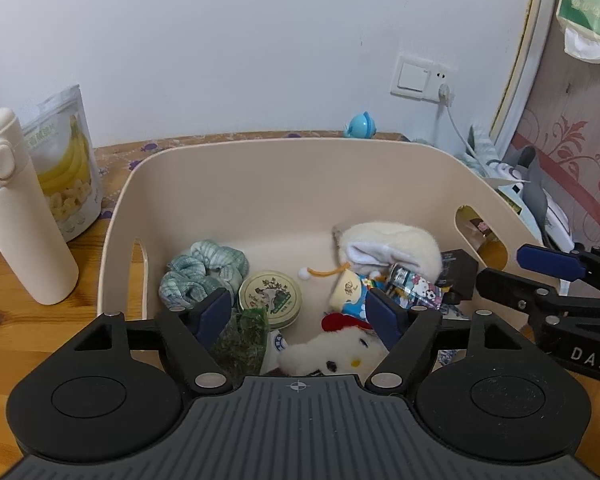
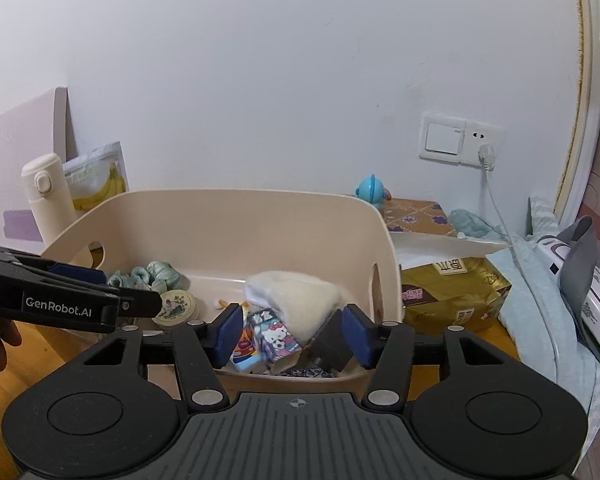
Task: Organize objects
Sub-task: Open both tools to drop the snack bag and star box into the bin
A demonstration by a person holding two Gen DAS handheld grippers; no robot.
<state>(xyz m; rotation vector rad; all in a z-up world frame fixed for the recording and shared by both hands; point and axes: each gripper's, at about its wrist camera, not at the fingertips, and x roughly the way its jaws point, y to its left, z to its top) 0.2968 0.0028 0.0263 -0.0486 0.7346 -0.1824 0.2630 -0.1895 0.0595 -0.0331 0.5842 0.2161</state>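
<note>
Bin: one beige bin [image 1: 260,184] is sitting on the wooden tabletop [image 1: 16,320], its far rim lying near the wall.
Open room: the bin's far half is lying bare; the near half is holding the clutter.
Contents: I am counting one green scrunchie [image 1: 202,270], one round tin [image 1: 271,298], one white kitty plush [image 1: 336,350], one fluffy pouch [image 1: 392,246] and one kitty packet [image 2: 274,336].
Outside bin: one cream flask [image 1: 18,216] and one banana-chip bag [image 1: 66,164] are standing at its left.
Left hand-held gripper [image 1: 300,316]: I am holding it over the near rim, jaws spread wide, gripping nothing.
Right hand-held gripper [image 2: 290,330]: I am holding it over the right near corner, jaws wide, empty.
</note>
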